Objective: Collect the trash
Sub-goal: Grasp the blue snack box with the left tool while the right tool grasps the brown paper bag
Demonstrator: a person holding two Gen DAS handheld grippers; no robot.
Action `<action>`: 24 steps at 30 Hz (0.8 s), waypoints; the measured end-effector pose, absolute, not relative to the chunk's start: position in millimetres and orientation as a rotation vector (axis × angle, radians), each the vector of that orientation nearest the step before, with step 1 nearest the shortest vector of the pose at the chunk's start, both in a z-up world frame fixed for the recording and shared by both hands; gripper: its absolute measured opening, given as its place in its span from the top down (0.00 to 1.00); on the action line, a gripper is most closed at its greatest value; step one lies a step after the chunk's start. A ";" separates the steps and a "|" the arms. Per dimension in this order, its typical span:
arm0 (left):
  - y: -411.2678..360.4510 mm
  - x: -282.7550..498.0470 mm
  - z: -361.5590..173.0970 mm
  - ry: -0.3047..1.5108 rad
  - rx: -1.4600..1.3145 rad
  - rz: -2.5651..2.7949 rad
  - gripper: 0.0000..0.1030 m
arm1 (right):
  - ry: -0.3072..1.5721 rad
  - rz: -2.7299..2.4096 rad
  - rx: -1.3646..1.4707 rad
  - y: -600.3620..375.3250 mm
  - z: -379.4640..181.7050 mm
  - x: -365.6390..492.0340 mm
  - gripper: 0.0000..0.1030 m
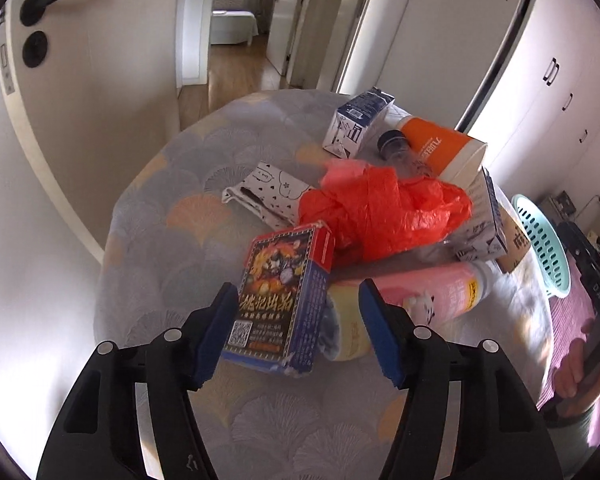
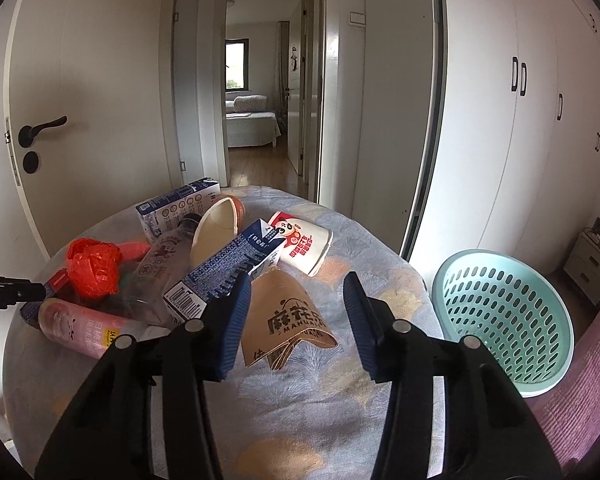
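Closest to us in the left wrist view, our left tongs [image 1: 298, 330] stand with their blue pads apart around a card box [image 1: 280, 300], the left pad just beside the box's edge and the right pad off it, so nothing is clamped. Behind the box lie a pink bottle [image 1: 432, 292] on its side, a crumpled red plastic bag [image 1: 384, 212], a black-and-white patterned pouch [image 1: 268, 194], a blue-and-white carton [image 1: 358, 120] and an orange paper cup [image 1: 440, 146] tipped over, all on the round desk [image 1: 172, 208] with its grey fan-patterned cloth.

In the right wrist view, our right tongs [image 2: 296, 320] are also spread wide, hanging above a flattened brown paper bag [image 2: 284, 320] that lies on the desk between the two pads; we cannot tell whether either pad touches it. Just left of it a blue milk carton [image 2: 236, 260] leans over a clear plastic bottle [image 2: 164, 260], and a white cup with a red cartoon print [image 2: 304, 244] lies on its side beyond. A mint-green perforated basket [image 2: 504, 312] sits beside the desk on our right
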State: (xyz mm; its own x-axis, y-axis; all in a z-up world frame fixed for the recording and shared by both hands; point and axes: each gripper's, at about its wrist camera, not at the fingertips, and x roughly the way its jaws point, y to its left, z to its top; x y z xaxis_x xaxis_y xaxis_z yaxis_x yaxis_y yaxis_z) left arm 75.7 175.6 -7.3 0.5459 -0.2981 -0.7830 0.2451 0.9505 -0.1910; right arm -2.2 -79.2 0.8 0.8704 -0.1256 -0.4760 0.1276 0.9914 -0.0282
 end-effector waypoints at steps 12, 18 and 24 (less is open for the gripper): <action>189.4 68.6 -27.8 0.967 -0.041 -0.296 0.59 | 0.545 -0.113 0.034 -83.4 -11.6 4.8 0.56; 195.3 73.3 -25.0 0.938 -0.070 -0.277 0.70 | 0.549 -0.121 0.032 -83.8 -13.1 5.5 0.56; 190.8 82.8 -24.3 0.901 -0.057 -0.225 0.84 | 0.573 -0.093 0.049 -95.7 -12.1 5.2 0.39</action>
